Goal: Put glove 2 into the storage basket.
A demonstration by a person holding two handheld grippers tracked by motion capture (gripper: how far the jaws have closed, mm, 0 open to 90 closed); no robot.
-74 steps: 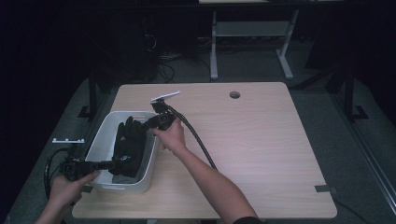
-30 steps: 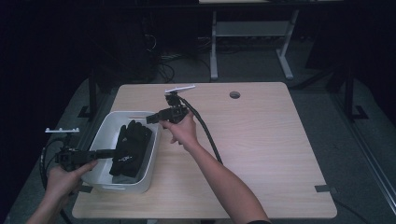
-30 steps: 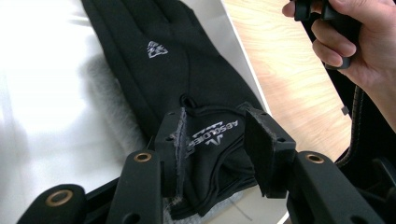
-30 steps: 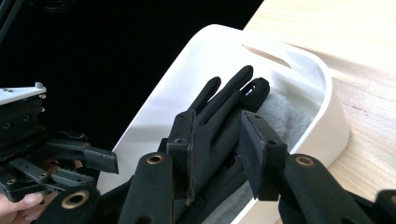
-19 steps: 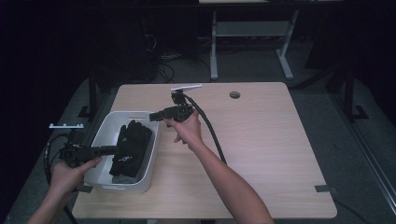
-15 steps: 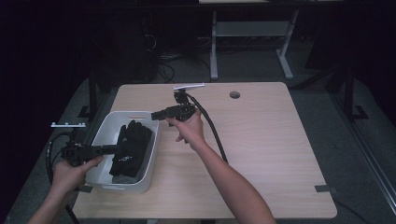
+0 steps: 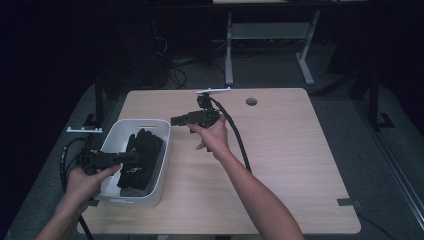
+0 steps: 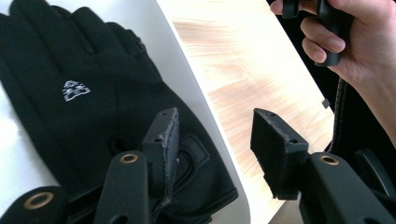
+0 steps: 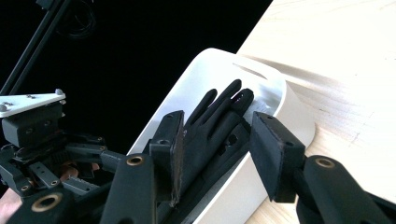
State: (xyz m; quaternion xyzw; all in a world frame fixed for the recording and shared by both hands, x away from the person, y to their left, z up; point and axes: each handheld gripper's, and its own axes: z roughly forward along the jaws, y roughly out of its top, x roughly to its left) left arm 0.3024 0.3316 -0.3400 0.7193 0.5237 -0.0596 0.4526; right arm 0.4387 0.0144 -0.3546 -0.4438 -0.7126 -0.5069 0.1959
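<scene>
Both the left gripper (image 8: 212,140) and right gripper (image 9: 215,149) stand open, holding nothing, their jaws having just been opening. The black gloves (image 7: 141,157) lie in the white bin (image 7: 161,165). Risk: a low jaw could snag a glove cuff and drag it out.

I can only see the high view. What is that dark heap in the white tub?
Observer: The left gripper view shows a black glove in the white tub, with a small pale emblem on its back.
Operator: Is the left-hand tool pinching it?
Observer: No. The left gripper has just been opening its jaws, and they stand apart with nothing between them.
Operator: And the other tool?
Observer: In the right gripper view, the right gripper has just been opening too, and it is empty. Beyond it, the glove's fingers point towards the tub's slotted end.
</scene>
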